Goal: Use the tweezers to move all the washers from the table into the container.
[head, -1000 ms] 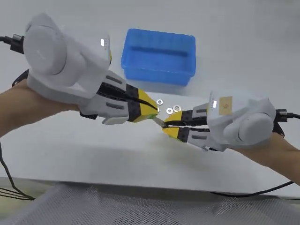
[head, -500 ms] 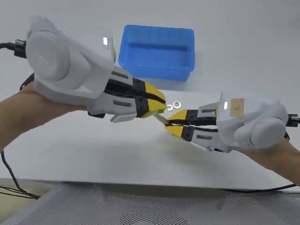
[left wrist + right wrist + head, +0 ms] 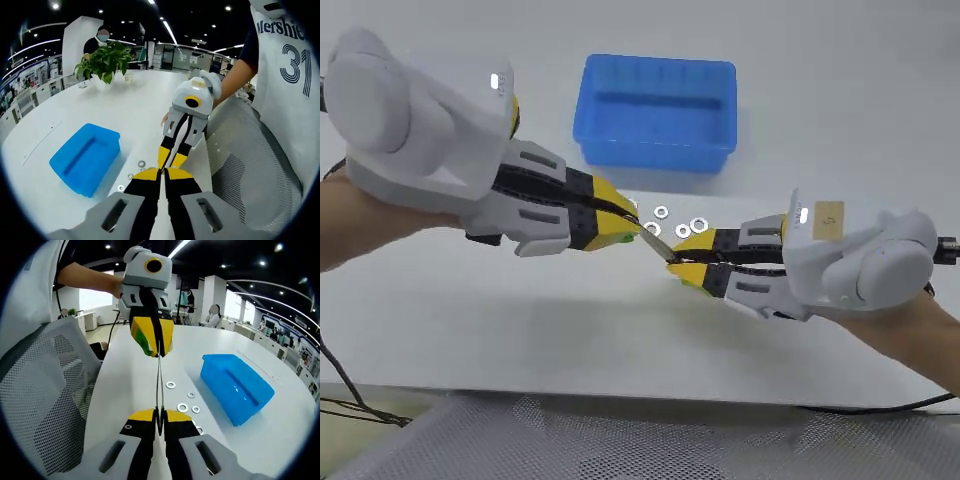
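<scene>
Both left gripper (image 3: 636, 227) and right gripper (image 3: 680, 263) are kept clamped on the tweezers (image 3: 660, 247); washers (image 3: 682, 231) beyond them are newly uncovered, none yet carried to the container (image 3: 650, 152).

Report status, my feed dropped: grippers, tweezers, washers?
Left gripper and right gripper both shut on tweezers, held between them. Washers on table, beside blue container. Nothing blocking.

Washers (image 3: 682, 231) lie before container (image 3: 650, 155) (on table (image 3: 520, 330)).

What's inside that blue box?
Inside the box I see a bare blue floor and no washers. The washers lie on the table in front of it. Its front wall may hide a thin strip of floor.
</scene>
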A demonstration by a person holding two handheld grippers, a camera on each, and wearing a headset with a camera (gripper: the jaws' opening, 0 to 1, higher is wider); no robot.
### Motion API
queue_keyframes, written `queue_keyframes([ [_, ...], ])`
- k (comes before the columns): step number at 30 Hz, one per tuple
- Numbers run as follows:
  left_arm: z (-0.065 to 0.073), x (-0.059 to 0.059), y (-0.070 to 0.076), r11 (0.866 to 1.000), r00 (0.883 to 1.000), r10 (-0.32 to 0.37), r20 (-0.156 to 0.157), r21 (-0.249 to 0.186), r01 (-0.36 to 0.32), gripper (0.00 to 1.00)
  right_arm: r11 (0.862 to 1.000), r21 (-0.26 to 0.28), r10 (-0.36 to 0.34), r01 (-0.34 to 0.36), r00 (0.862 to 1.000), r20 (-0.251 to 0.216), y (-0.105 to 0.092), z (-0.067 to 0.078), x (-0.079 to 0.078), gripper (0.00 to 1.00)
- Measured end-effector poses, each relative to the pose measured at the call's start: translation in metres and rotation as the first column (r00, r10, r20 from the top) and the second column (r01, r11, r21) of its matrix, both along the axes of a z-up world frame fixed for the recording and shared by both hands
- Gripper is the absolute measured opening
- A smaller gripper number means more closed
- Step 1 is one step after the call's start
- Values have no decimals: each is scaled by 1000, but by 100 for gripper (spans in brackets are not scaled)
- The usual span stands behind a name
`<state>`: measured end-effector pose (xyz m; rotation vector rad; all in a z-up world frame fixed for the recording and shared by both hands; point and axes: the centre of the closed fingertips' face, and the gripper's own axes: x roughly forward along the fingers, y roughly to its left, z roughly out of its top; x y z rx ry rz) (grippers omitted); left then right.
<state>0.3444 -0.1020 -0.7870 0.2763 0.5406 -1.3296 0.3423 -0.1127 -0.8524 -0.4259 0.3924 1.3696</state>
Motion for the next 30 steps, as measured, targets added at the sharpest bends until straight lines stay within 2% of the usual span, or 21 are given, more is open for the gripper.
queue_keyframes([
  [3, 7, -3, -4, 1000, 1000, -18, 6, -22, 18, 7, 1000, 10, -1, 1, 1000, -3, 1, 3, -1, 7],
  [4, 13, -5, -9, 998, 999, -31, 20, -51, 32, 7, 1000, 20, 3, -2, 1000, -9, 3, 5, -3, 7],
  [7, 18, -9, -14, 996, 998, -53, 35, -75, 56, 6, 1000, 22, 21, -21, 1000, -3, 8, 8, -6, 7],
  [9, 18, -11, -17, 995, 997, -63, 39, -77, 66, 6, 999, 15, 35, -35, 999, -1, 11, 5, -8, 7],
  [10, 15, -13, -18, 994, 994, -85, 64, -64, 89, 6, 999, 8, 42, -42, 999, 1, 11, 3, -9, 7],
  [12, 11, -15, -20, 994, 994, -89, 56, -58, 92, 6, 998, -10, 57, -57, 998, 3, 11, -2, -12, 7],
  [13, 9, -17, -20, 993, 993, -97, 64, -59, 100, 6, 998, -6, 58, -58, 998, 10, 10, -1, -12, 7],
  [14, 11, -16, -21, 993, 994, -86, 61, -71, 90, 6, 999, -9, 52, -52, 999, 0, 9, -1, -12, 7],
  [17, 11, -16, -21, 993, 995, -82, 62, -76, 87, 6, 998, -16, 55, -55, 998, 6, 8, -2, -11, 7],
  [18, 11, -15, -21, 993, 994, -85, 73, -74, 90, 6, 998, -16, 56, -56, 998, 5, 8, -2, -11, 7],
  [20, 10, -16, -21, 993, 993, -89, 71, -73, 94, 6, 998, -17, 59, -59, 998, 3, 8, -2, -11, 7],
  [24, 10, -15, -24, 991, 990, -103, 98, -77, 111, 6, 998, -20, 65, -65, 998, 0, 8, -2, -11, 7],
  [26, 10, -15, -25, 989, 989, -107, 98, -90, 116, 6, 998, -19, 65, -65, 998, -5, 8, -3, -11, 7],
  [28, 9, -15, -27, 988, 985, -119, 122, -88, 130, 9, 998, -18, 64, -64, 998, -6, 8, -3, -11, 7],
  [30, 4, -17, -28, 986, 985, -128, 117, -90, 139, 10, 998, -18, 64, -65, 998, -11, 9, -3, -11, 7],
])
